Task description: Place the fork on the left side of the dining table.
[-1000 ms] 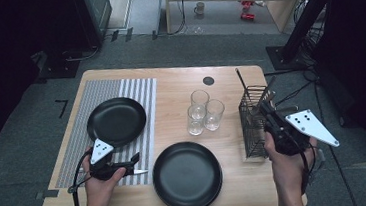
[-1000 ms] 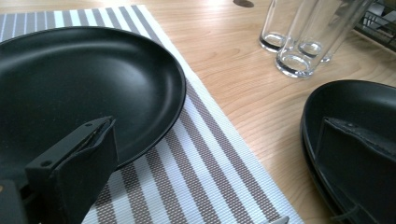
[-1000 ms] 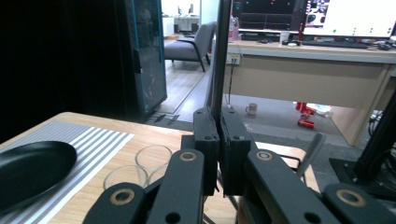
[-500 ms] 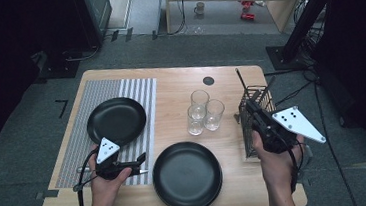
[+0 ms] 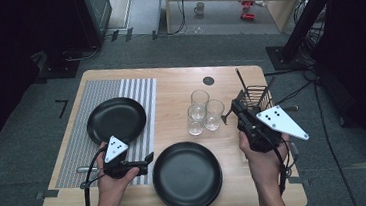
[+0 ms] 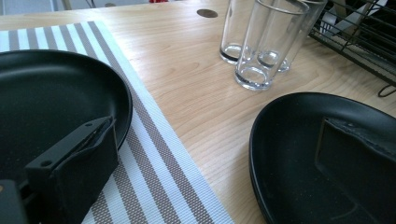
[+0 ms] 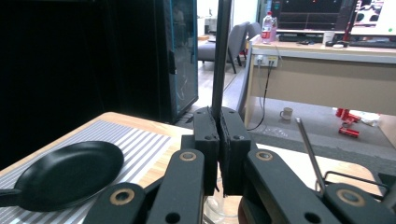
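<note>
The thin dark rod (image 7: 220, 51), probably a chopstick or similar utensil, stands upright, pinched near its lower end between the closed jaws of the right gripper (image 7: 219, 135), just in front of the wire rack (image 5: 258, 94). It looks light, stiff and smooth, so it may pivot or slip in the pinch; a hold nearer its middle would steady it. A second rod (image 5: 264, 92) leans in the rack. Left of the rack stand three glasses (image 5: 202, 110), fragile and close together. Further left, the left gripper (image 5: 146, 162) hovers with jaws wide apart and empty, between the near black plate (image 5: 187, 175) and the far black plate (image 5: 116, 120) on the striped mat (image 5: 142, 94) covering that end of the surface (image 5: 174, 83).
</note>
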Motion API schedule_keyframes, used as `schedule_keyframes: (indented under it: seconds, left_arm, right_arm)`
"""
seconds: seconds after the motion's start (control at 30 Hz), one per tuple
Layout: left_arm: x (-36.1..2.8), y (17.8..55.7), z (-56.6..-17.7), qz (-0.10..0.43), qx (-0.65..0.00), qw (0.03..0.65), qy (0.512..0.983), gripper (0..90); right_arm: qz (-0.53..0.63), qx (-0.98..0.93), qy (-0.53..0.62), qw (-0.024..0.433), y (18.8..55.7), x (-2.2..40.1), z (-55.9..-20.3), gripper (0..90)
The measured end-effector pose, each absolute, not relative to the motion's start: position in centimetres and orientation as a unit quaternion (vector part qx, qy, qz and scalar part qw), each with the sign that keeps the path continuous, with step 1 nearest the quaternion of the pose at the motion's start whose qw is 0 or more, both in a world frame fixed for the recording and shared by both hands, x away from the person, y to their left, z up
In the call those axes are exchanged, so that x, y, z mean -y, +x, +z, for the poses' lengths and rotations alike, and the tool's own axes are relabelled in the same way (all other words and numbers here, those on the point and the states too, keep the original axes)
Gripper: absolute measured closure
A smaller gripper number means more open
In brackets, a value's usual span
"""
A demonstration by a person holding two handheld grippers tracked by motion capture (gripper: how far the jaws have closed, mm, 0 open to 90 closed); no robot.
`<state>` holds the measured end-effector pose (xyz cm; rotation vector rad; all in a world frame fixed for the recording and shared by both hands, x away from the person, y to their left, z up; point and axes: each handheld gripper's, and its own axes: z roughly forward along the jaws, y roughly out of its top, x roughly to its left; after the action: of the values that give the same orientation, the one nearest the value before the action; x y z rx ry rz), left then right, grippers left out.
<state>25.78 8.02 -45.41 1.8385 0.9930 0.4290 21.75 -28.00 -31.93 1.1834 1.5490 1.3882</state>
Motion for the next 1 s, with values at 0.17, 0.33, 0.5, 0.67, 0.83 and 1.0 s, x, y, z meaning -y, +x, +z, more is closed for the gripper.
schedule_keyframes:
  seconds: [0.17, 0.33, 0.5, 0.67, 0.83, 1.0]
  left_arm:
    - [-7.4, 25.8, -45.2, 0.174, -0.402, 0.487, 0.756, 0.0]
    - [-6.7, 25.9, -45.0, 0.173, -0.394, 0.489, 0.759, 0.0]
    - [-6.0, 25.9, -44.8, 0.17, -0.389, 0.491, 0.761, 0.0]
    - [-5.3, 25.8, -44.6, 0.168, -0.383, 0.495, 0.761, 0.0]
    - [-4.6, 25.8, -44.4, 0.165, -0.377, 0.498, 0.763, 0.0]
    - [-4.1, 25.9, -44.3, 0.163, -0.373, 0.501, 0.764, 0.0]
  right_arm:
    - [0.543, -0.606, 0.457, 0.36, 21.9, 27.3, -32.1, 88.1]
    - [0.547, -0.61, 0.451, 0.355, 22.0, 26.5, -32.2, 88.1]
    - [0.551, -0.613, 0.446, 0.349, 22.1, 25.9, -32.2, 88.1]
    - [0.554, -0.617, 0.441, 0.344, 22.1, 25.2, -32.3, 88.1]
    - [0.555, -0.622, 0.436, 0.338, 22.2, 24.5, -32.5, 88.1]
    - [0.559, -0.624, 0.434, 0.331, 22.3, 23.8, -32.7, 88.1]
